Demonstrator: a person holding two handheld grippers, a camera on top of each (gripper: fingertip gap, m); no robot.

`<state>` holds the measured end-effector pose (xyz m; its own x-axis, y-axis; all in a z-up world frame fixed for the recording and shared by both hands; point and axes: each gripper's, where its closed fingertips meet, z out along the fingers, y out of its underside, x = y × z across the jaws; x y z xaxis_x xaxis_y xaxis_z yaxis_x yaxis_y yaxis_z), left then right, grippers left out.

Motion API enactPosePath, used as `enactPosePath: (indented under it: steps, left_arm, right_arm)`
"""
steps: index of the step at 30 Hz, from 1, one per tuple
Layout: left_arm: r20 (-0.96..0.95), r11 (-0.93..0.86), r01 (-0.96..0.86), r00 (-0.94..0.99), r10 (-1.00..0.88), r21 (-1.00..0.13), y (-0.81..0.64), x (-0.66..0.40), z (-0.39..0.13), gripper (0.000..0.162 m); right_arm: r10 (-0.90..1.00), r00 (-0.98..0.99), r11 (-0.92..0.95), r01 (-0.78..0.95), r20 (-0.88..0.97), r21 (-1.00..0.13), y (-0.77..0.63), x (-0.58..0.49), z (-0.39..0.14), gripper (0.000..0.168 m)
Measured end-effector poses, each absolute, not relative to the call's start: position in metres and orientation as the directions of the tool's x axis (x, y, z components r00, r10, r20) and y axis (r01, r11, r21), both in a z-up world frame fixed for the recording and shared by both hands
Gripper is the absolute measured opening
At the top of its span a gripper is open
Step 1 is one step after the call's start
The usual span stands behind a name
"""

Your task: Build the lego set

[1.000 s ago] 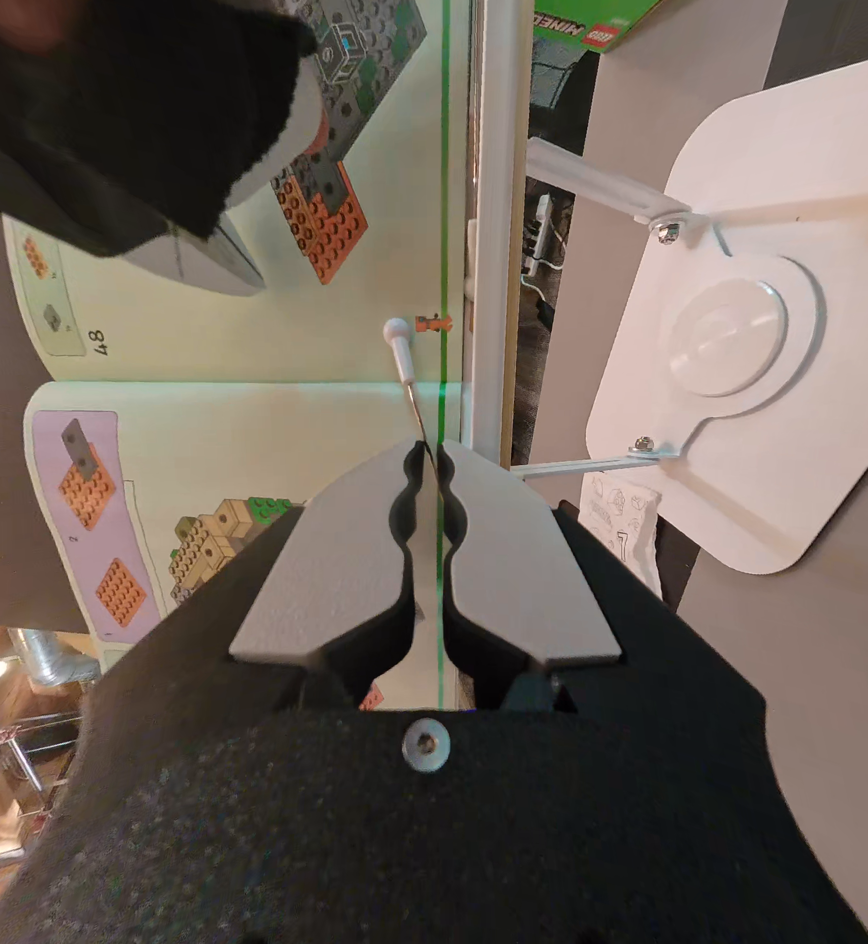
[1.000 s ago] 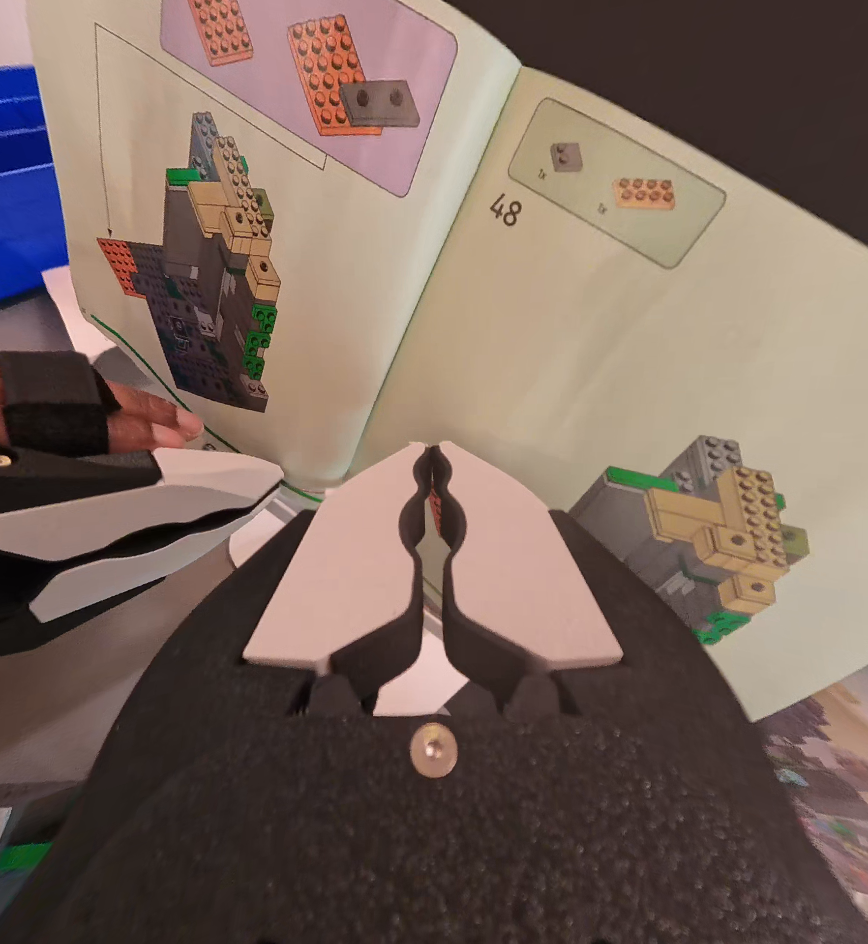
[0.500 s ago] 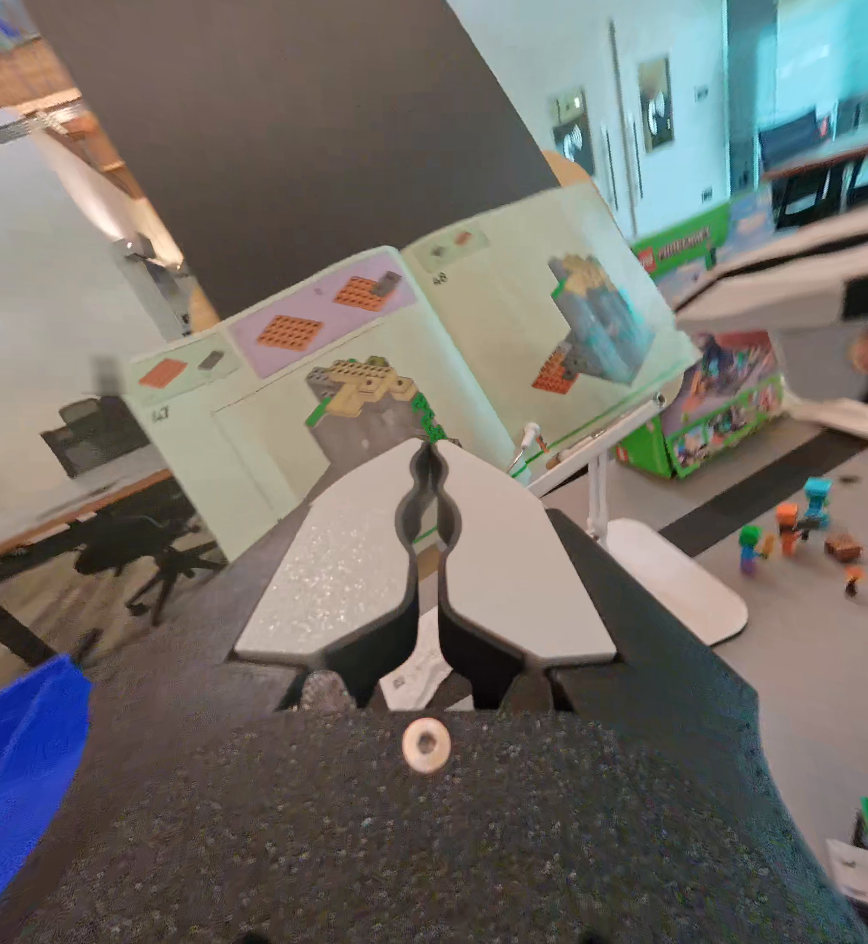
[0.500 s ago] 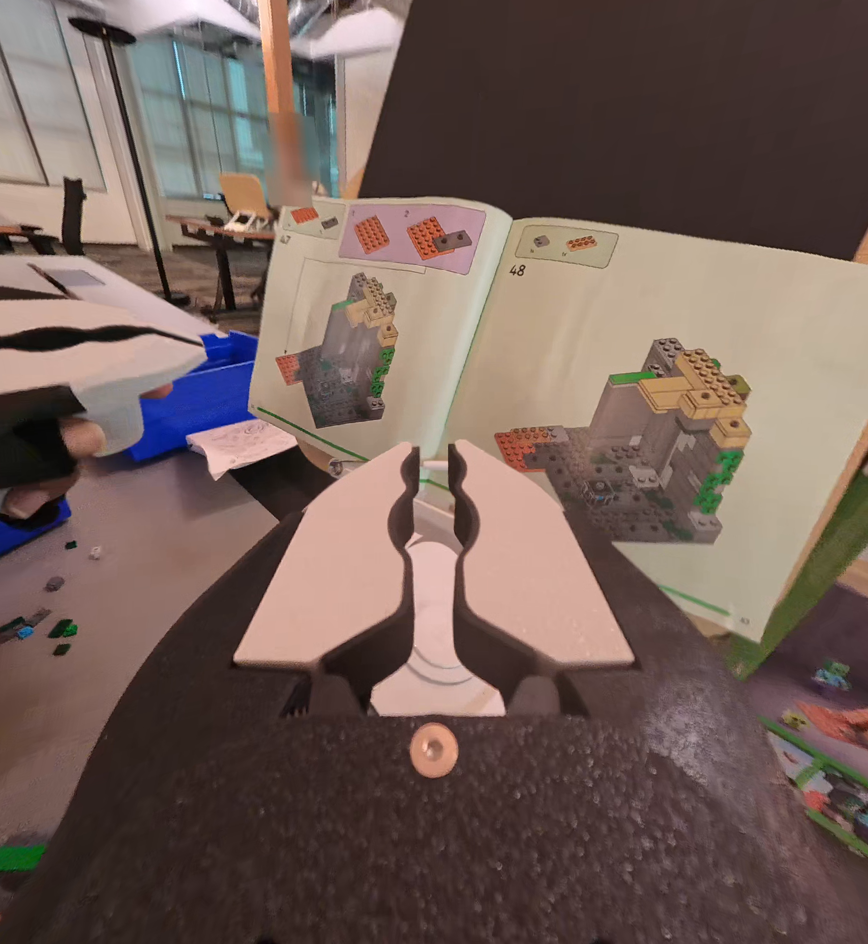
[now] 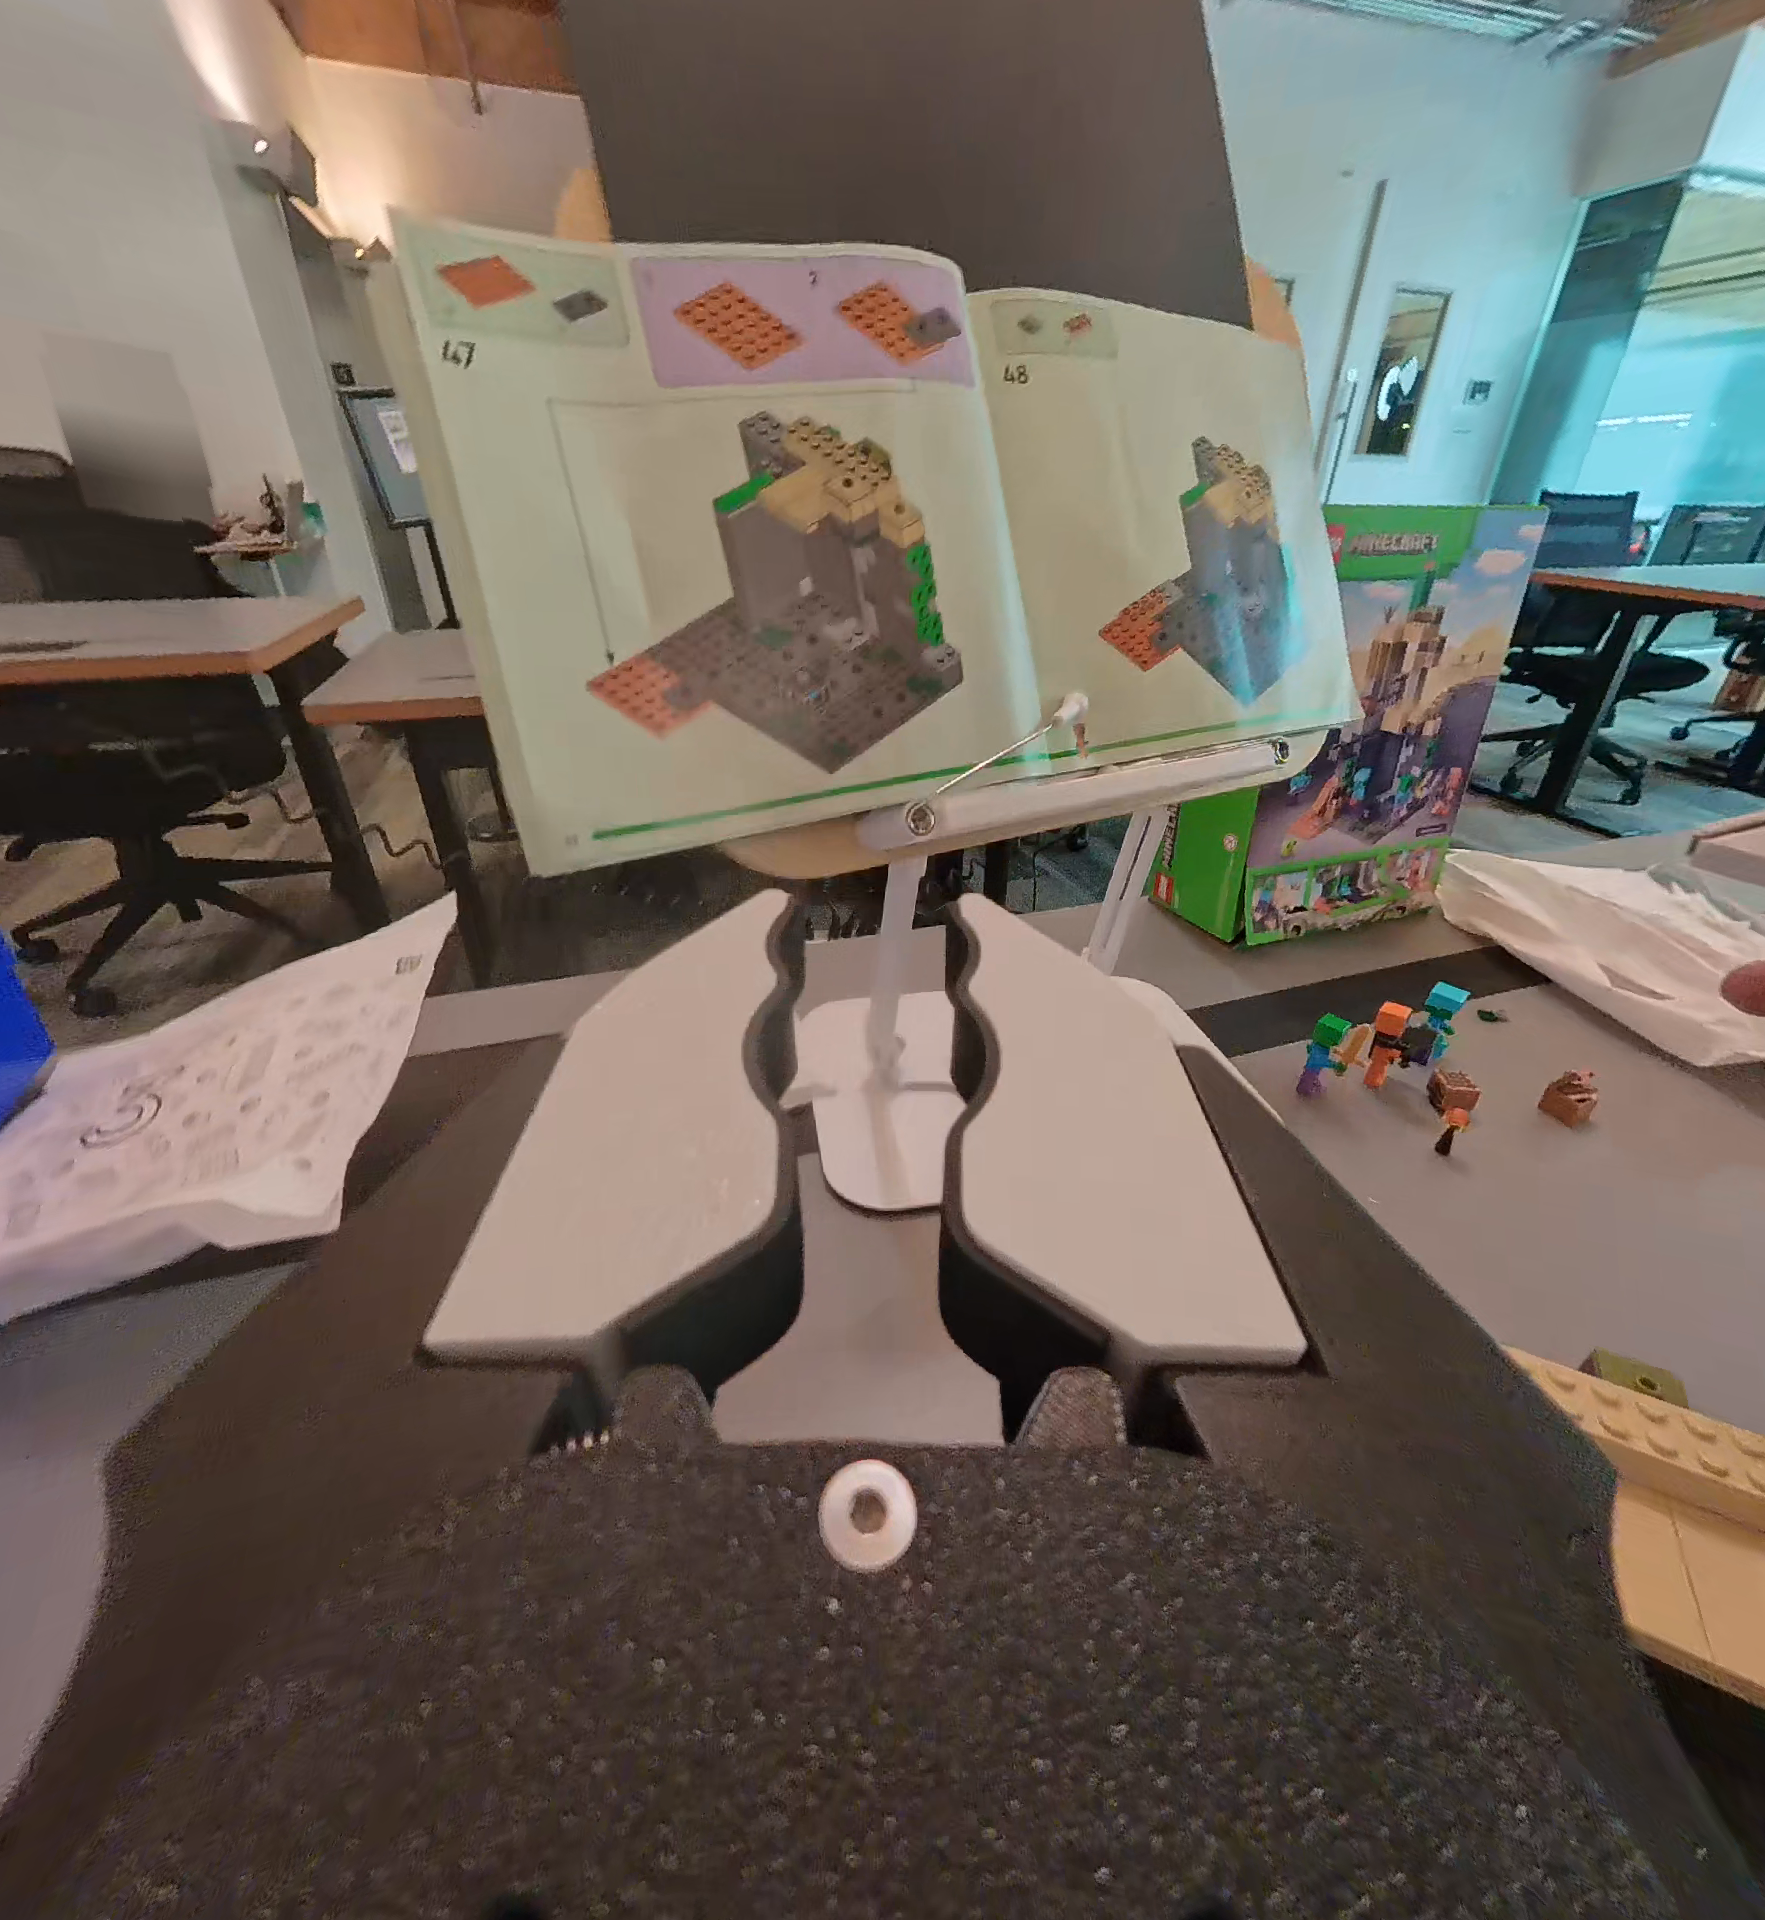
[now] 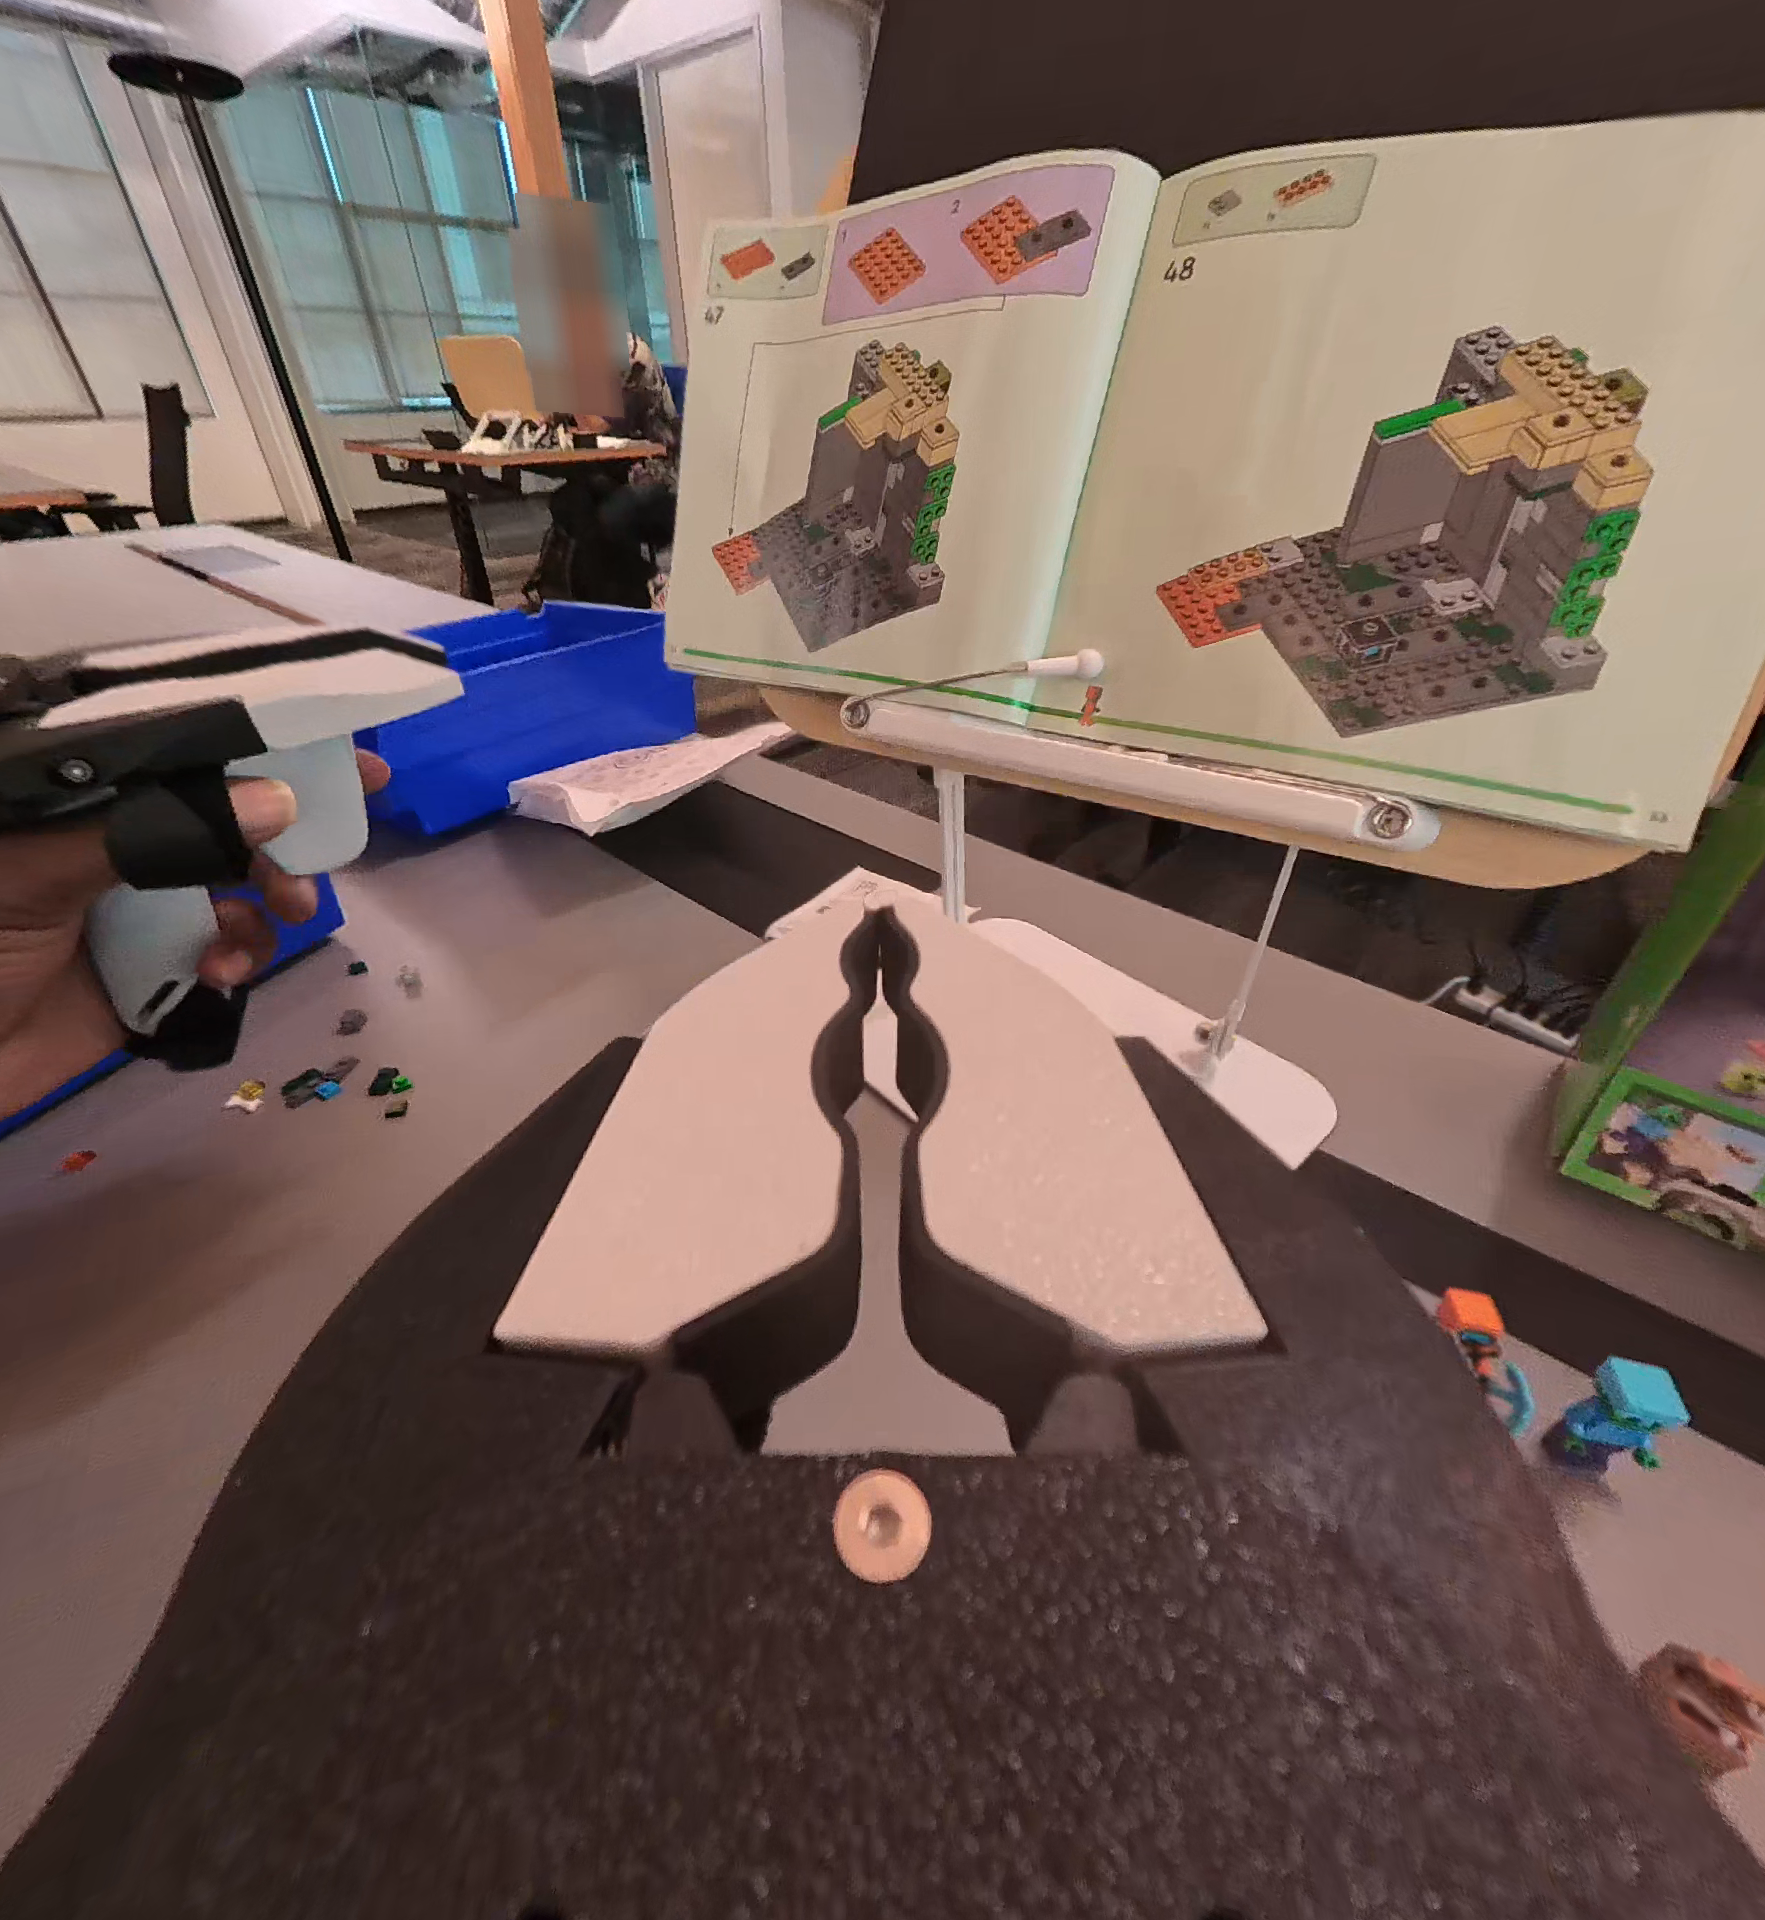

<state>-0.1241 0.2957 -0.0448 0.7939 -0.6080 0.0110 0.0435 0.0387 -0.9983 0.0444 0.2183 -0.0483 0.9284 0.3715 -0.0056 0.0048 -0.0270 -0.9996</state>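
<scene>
On the grey table (image 5: 1543,1226) stands a white book stand (image 5: 883,1101), and everything else sits around it. Propped open on its ledge is the instruction booklet (image 5: 784,540), upright and facing both grippers, pinned by a thin wire arm with a white tip. Directly in front of the stand the left gripper (image 5: 867,935) hovers with its jaws spread and nothing between them. The right gripper (image 6: 880,920) also points at the stand, its tips pressed nearly together and empty.

Right of the stand leans the green set box (image 5: 1366,748), and nearer than the box, still to the stand's right, a cluster of small minifigures (image 5: 1387,1049) stands on the table. A partly built tan Lego structure (image 5: 1730,1527) lies at the near right edge in the left wrist view. Left of the stand sit a white printed bag (image 5: 182,1122) and a blue bin (image 6: 535,686), with loose small pieces (image 6: 327,1081) scattered in front of the bin.
</scene>
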Motion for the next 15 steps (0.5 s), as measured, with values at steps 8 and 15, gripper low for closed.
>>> enactPosePath:
  steps: [8, 15]
  left_arm:
    - [-0.01, 0.098, 0.044, 0.871, -0.492, -0.994, 0.293, -0.14, -0.064, 0.0]
    - [-0.062, 0.115, -0.012, 0.894, -0.443, -0.993, 0.297, -0.147, -0.084, 0.0]
  right_arm:
    - [0.299, 0.954, 0.082, -0.024, 0.002, -0.996, 0.21, 0.066, -0.047, 0.0]
    - [0.257, 0.966, 0.103, -0.039, -0.011, -0.994, 0.212, 0.08, -0.052, 0.0]
